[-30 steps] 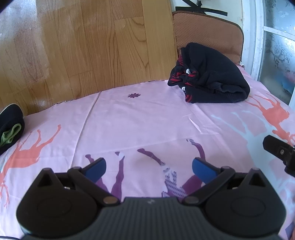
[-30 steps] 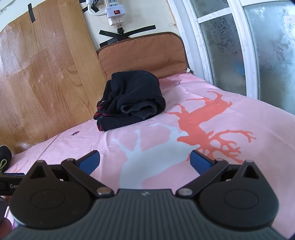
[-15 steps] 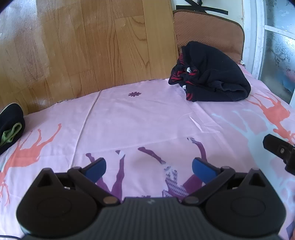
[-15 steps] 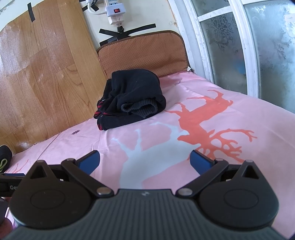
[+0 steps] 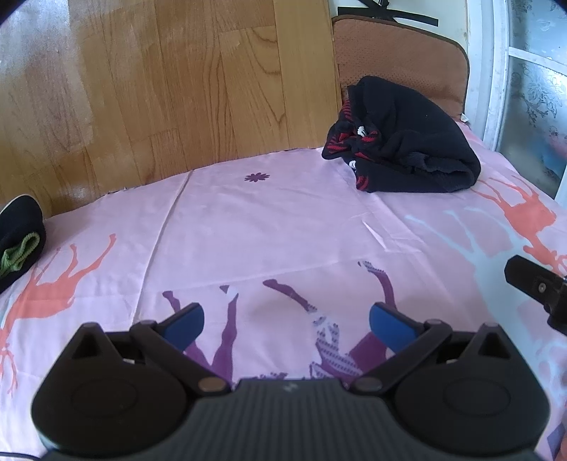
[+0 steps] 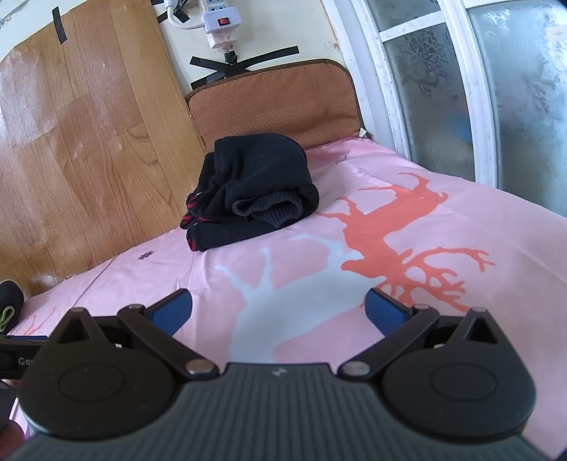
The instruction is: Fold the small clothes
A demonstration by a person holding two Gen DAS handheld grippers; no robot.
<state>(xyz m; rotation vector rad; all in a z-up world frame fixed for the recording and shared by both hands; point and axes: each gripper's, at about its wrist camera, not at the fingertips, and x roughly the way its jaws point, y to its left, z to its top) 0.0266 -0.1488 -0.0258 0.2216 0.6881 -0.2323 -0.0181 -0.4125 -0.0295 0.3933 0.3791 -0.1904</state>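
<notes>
A folded black garment with red pattern (image 5: 404,156) lies at the far right of the pink deer-print sheet (image 5: 269,227); it also shows in the right wrist view (image 6: 251,188). A second black garment with a green band (image 5: 17,241) lies at the far left edge, also seen in the right wrist view (image 6: 9,305). My left gripper (image 5: 287,324) is open and empty low over the sheet. My right gripper (image 6: 278,310) is open and empty, well short of the folded garment. Part of the right gripper (image 5: 538,287) shows at the left view's right edge.
A wooden panel (image 5: 159,88) stands behind the bed. A brown cushion (image 6: 273,103) leans behind the folded garment. A window frame (image 6: 407,71) runs along the right. A power strip (image 6: 219,25) hangs on the wall.
Both cameras have shifted very slightly; the folded garment sits a touch higher in the views. Both grippers stay open and empty.
</notes>
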